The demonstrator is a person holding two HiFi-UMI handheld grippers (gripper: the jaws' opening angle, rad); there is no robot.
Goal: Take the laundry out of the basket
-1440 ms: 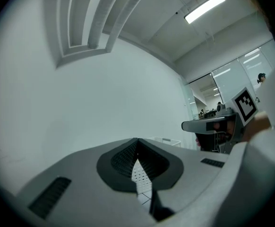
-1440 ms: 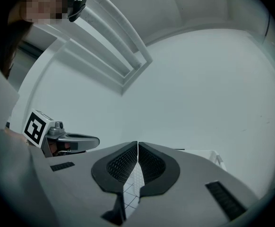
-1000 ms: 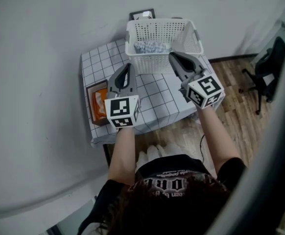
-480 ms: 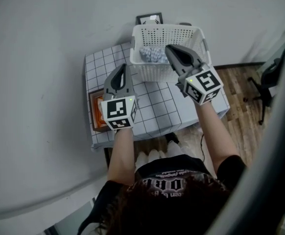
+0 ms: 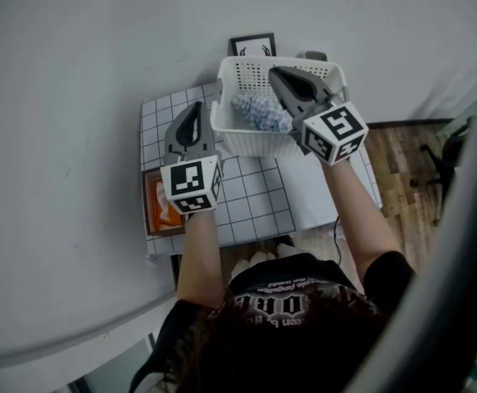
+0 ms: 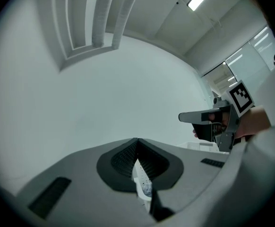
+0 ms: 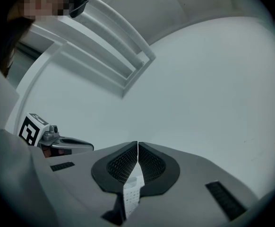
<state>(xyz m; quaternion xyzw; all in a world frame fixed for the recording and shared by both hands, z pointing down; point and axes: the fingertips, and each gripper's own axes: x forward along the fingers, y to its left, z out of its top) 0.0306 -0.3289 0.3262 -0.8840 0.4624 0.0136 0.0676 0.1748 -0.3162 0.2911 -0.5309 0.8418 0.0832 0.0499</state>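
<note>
The left gripper (image 5: 193,111), jaws together on nothing, has edged up beside the left wall of the basket (image 5: 251,142). The laundry (image 5: 259,113) lies untouched inside — the right gripper (image 5: 278,74), also closed and empty, has swung over it, so a grab looks near once those jaws part.

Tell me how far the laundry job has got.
Done: nothing; the patterned laundry lies inside the white basket. In hand: nothing; the right hand-held gripper hangs shut over the basket, the left hand-held gripper shut beside it. Left: grip the laundry and lift it out.
</note>
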